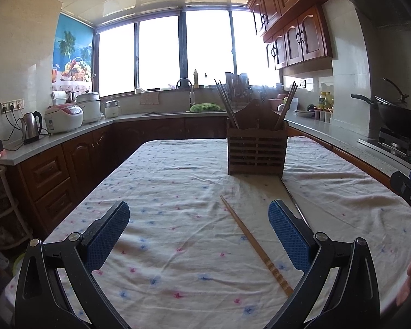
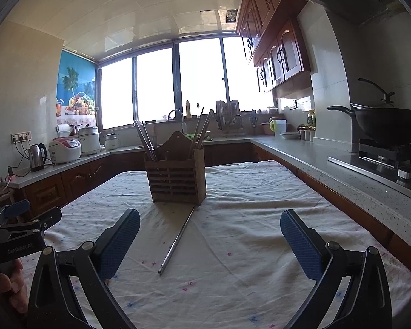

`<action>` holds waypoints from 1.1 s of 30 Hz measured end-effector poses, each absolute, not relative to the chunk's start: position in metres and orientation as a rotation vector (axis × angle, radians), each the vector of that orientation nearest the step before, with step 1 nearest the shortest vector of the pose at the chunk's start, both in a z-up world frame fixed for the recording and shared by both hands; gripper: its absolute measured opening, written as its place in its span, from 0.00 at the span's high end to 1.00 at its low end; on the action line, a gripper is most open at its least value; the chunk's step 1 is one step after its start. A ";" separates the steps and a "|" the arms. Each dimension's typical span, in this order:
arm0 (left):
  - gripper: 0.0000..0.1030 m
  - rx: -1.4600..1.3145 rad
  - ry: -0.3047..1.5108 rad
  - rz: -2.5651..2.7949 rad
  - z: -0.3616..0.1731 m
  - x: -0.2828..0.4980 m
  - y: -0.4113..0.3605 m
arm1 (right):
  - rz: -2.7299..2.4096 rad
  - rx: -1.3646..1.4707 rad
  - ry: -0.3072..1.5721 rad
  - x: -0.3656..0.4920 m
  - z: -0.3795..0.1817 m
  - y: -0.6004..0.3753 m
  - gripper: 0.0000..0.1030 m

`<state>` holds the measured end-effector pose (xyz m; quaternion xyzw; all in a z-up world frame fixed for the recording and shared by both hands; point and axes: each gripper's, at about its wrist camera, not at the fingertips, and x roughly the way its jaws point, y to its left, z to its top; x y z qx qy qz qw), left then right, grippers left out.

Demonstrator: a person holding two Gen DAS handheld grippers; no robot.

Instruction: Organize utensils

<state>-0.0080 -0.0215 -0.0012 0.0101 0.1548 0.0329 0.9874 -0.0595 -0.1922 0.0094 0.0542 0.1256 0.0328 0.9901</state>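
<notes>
Chopsticks are what I'm sorting: a wooden chopstick [image 1: 256, 245] lies loose on the tabletop [image 1: 178, 186], which is covered by a pale cloth with small pink and blue flowers, and a metal chopstick [image 2: 176, 240] lies near it on the same cloth. From my left wrist camera the wooden one runs diagonally, its thin tip pointing away toward the wooden chopstick holder [image 1: 257, 148] and its ridged thick end close to my right-hand finger. The metal one shows there only as a thin dark line partly hidden behind that finger; from the right wrist camera I see it plainly, its far tip almost at the foot of the holder and its thick end nearer me.

My left tool [image 1: 199, 235] is spread wide, blue pads [image 1: 108, 235] apart, gripping nothing; the wooden chopstick sits between the fingers but I cannot tell that either one touches it. My right tool [image 2: 210, 244] is likewise wide open and holding nothing, with the metal chopstick lying between its fingers, closer to the left one.

I see the holder standing upright toward the far end of the tabletop, slatted at the front, with several chopsticks leaning out of its left and right compartments. Behind it I can make out the kitchen counter with a kettle [image 1: 31, 126], rice cooker [image 1: 64, 118] and sink faucet [image 1: 187, 87] under the bright window, and a black wok [image 2: 383, 123] on the stove at right.
</notes>
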 end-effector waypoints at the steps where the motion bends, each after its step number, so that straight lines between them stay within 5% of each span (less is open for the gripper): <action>1: 0.00 0.019 0.312 0.067 -0.001 -0.008 -0.021 | 0.067 0.109 0.254 -0.059 0.009 -0.192 0.00; 33: 0.00 0.037 0.291 0.075 0.000 -0.010 -0.023 | 0.093 0.117 0.237 -0.061 0.009 -0.190 0.00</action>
